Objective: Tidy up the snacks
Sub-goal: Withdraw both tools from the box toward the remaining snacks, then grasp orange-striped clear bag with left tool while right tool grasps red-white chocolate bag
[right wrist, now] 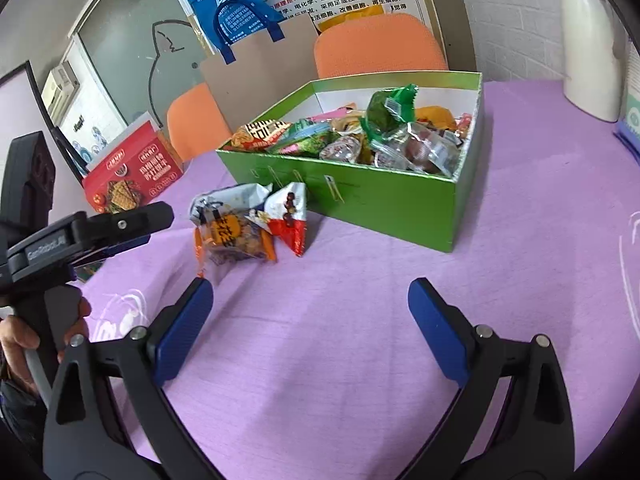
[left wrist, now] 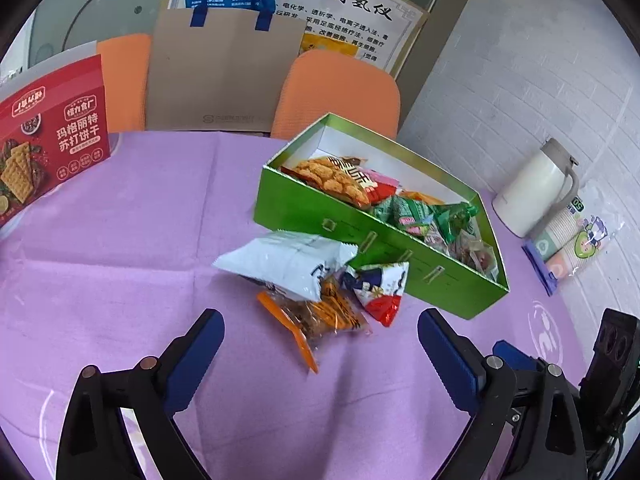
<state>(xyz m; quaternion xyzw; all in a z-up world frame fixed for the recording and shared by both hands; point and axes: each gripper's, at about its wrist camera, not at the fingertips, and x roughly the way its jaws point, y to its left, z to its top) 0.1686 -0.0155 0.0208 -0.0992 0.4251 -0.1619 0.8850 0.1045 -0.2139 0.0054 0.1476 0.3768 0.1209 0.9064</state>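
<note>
Purple cloth (left wrist: 120, 240), glossy green box (left wrist: 360, 240), crinkly packets (left wrist: 288, 260)

1. On your purple tablecloth (left wrist: 120, 240), a red cracker box (left wrist: 48, 140) stands upright at the far left
2. A white thermos jug (left wrist: 536, 188) stands far right, a pack of paper cups (left wrist: 572, 240) just beside it
3. Beyond the table you see two orange chairs (left wrist: 340, 92), a brown paper bag (left wrist: 220, 76) with blue handles, and a printed poster (left wrist: 344, 8)

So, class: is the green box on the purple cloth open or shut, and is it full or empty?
Open and nearly full. The green box has no lid on it, and snack packets are piled to its rim; three more packets lie outside on the cloth.
</note>
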